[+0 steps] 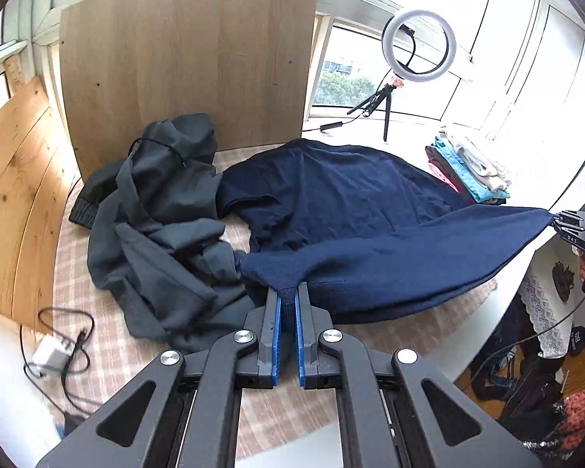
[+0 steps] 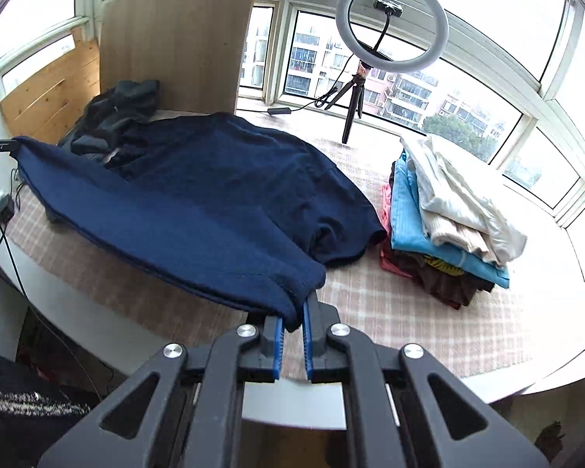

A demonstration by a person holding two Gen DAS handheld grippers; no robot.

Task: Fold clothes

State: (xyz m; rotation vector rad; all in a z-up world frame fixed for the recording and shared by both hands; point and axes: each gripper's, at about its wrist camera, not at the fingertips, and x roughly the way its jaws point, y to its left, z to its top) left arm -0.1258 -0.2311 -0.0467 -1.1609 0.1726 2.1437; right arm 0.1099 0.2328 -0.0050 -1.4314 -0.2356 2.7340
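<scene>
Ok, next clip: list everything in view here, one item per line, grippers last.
navy sweater: one, dark blue, spread on the table, hem lifted at both corners
dark jacket: one, charcoal, crumpled left of the sweater
folded clothes stack: one pile, white, blue, brown, pink, right of the sweater
ring light: one, white, on black tripod by the window
wooden board: one, tan, upright behind the clothes
charger with cable: one, white, table's left edge
checked tablecloth: one, pink-beige
left gripper: shut on the hem
right gripper: shut on the hem

navy sweater [image 1: 370, 202] hem between left gripper [image 1: 288, 304] fingers [image 1: 277, 335]
</scene>
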